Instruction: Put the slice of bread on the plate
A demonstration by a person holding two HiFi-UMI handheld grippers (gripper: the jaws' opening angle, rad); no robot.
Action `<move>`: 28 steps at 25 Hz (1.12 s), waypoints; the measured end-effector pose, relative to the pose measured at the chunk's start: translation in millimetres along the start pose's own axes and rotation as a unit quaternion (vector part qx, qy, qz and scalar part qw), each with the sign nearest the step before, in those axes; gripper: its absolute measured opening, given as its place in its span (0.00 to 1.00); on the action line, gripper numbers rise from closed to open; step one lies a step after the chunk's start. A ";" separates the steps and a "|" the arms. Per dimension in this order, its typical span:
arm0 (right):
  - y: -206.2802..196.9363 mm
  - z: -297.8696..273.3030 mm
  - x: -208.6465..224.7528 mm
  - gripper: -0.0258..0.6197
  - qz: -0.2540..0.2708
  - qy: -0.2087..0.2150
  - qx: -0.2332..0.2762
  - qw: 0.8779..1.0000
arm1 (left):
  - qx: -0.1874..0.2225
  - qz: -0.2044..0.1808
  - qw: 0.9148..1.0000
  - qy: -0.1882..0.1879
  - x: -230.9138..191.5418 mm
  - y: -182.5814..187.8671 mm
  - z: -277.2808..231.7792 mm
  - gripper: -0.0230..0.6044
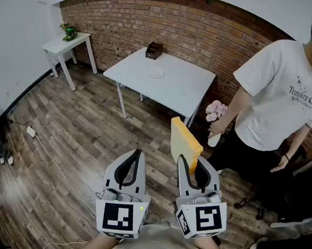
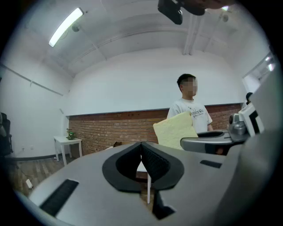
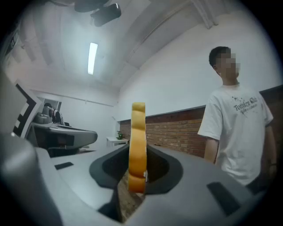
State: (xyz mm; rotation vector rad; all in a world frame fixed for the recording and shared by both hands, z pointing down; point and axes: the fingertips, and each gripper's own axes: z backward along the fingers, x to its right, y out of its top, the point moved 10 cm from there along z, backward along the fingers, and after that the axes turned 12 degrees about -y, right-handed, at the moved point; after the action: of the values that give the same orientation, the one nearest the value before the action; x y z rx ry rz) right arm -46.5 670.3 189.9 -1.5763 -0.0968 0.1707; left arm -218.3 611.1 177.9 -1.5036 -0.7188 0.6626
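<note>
Closest in the head view are the two marker cubes, black-and-white square patterns with no letters on them. Ahead of them, the left gripper point(image 1: 135, 154) has its jaws together with nothing between them. The right gripper point(image 1: 190, 166) has its jaws narrowed onto the slice of bread point(image 1: 183, 139), which stands on edge with most of it rising clear above the pads.

The step in hand looks like the carry: the bread is gripped and up in the air over the wooden floor, well apart from the white table point(image 1: 188, 88). A pale round shape on that table is probably the plate point(image 1: 155, 72), though it is faint against the white top. A small brown box point(image 1: 154, 50) sits beyond it near the table's far edge.

Next, the right gripper would need to be brought over the table. It would then roll so the slice lies flat above the plate, go low, and let the jaws part.

As for writing, a person point(image 1: 276, 100) standing to the right wears a white T-shirt with dark print. "Club" reads clearly; the word before it begins "Ton" and is too small to finish.
</note>
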 end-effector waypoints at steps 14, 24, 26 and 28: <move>-11.0 -19.4 37.4 0.19 -0.009 0.002 -0.002 1.000 | 0.008 -0.005 1.000 0.003 15.4 -2.5 -36.6 0.05; -11.4 -24.8 51.1 0.19 -0.010 0.006 0.000 1.000 | 0.003 -0.011 1.000 0.023 11.1 -4.6 -35.3 0.05; -11.2 -24.9 52.4 0.19 -0.008 0.008 0.002 1.000 | 0.003 -0.013 1.000 0.024 11.9 -4.2 -35.8 0.05; -11.5 -27.5 52.5 0.19 -0.008 0.009 0.003 1.000 | 0.003 -0.012 1.000 0.025 10.5 -3.9 -37.5 0.05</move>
State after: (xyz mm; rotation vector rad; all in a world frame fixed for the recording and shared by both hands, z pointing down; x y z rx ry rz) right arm 10.4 652.3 199.0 -1.5700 -0.0936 0.1443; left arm -182.9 595.4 183.9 -1.4994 -0.6954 0.6050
